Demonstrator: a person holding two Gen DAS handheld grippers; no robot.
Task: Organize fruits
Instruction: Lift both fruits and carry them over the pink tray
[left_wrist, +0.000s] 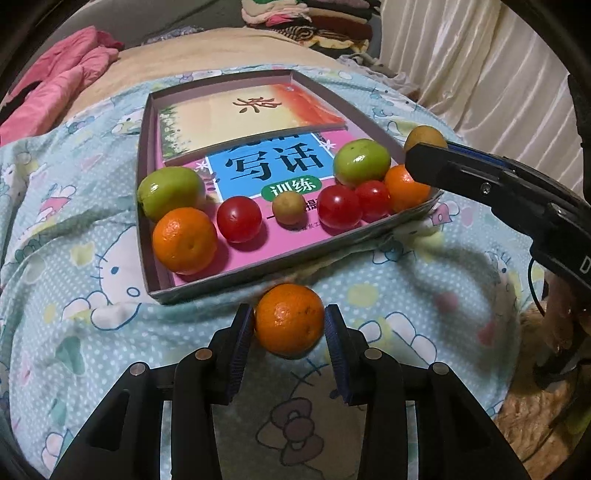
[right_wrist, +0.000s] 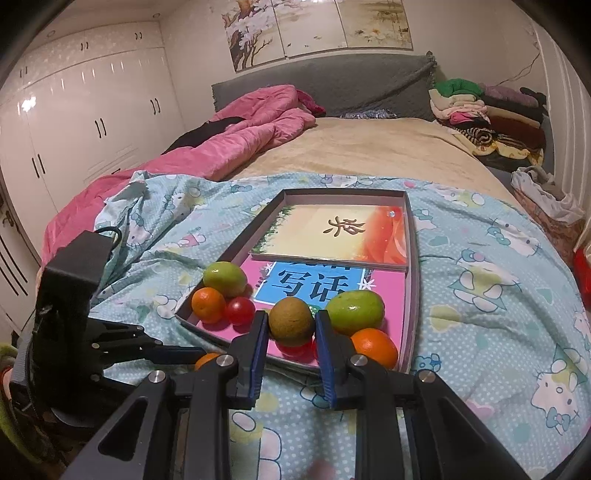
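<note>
Orange mandarin (left_wrist: 289, 320) sits clamped in the left gripper (left_wrist: 290, 325); the right gripper (right_wrist: 291, 325) pinches a brown fruit (right_wrist: 291, 321) above the tray (right_wrist: 414, 295).

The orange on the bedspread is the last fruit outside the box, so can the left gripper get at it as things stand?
Probably yes. The orange already sits between the left gripper fingers, nothing blocks it, and the pads look at or near its sides.

Bedroom under indoor light, glossy white wardrobe (right_wrist: 85, 122) along one wall, grey padded headboard (right_wrist: 369, 81), floral panel painting (right_wrist: 317, 26) above it, beige bed (right_wrist: 362, 155), crumpled pink quilt (right_wrist: 221, 144), folded clothes pile (right_wrist: 487, 114), cream curtain (left_wrist: 480, 66).
</note>
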